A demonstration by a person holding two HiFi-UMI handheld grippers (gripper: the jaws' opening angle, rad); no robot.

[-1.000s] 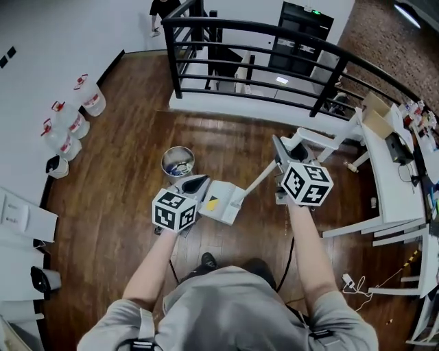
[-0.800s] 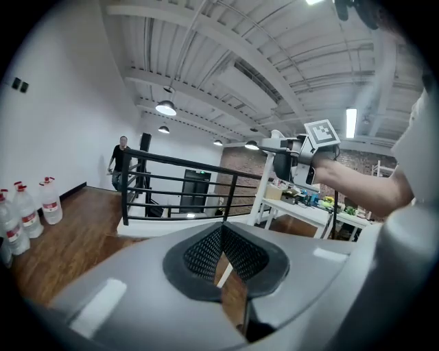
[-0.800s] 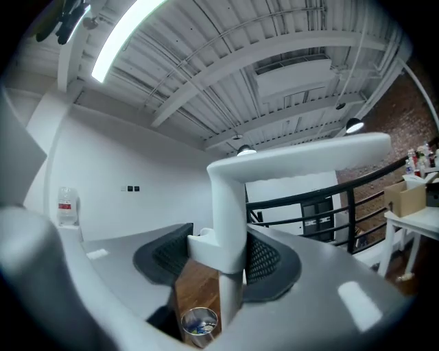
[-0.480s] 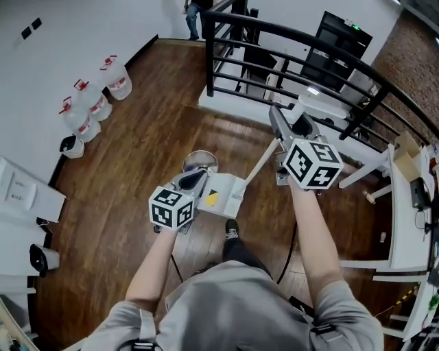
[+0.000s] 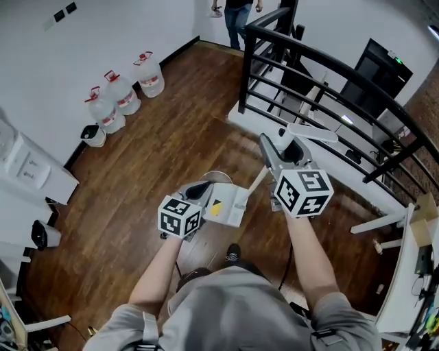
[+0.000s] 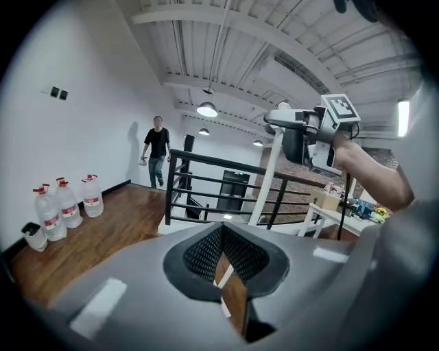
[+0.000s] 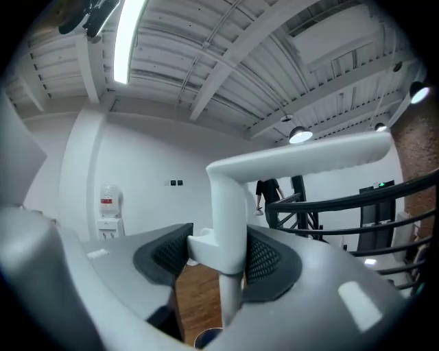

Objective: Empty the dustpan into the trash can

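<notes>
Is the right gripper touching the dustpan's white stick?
Touching. In the right gripper view, the right gripper clamps the white dustpan handle between its pads.

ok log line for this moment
left claw: shut on dustpan edge | right claw: shut on dustpan handle | trash can: partly hidden behind dustpan

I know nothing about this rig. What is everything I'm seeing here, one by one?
dustpan: one, white, long-handled, carried in front of the person
trash can: one, metal, on the floor, mostly hidden behind the dustpan
water bottles: three, clear with red tops, by the left wall
small bin: one, black and white, beside the bottles
railing: one, black, upper right
cabinet: one, black, behind the railing
bystander: one, dark top, far end of the room
left gripper: one, grey, jaws closed, beside the dustpan
right gripper: one, grey, clamped on the dustpan handle
</notes>
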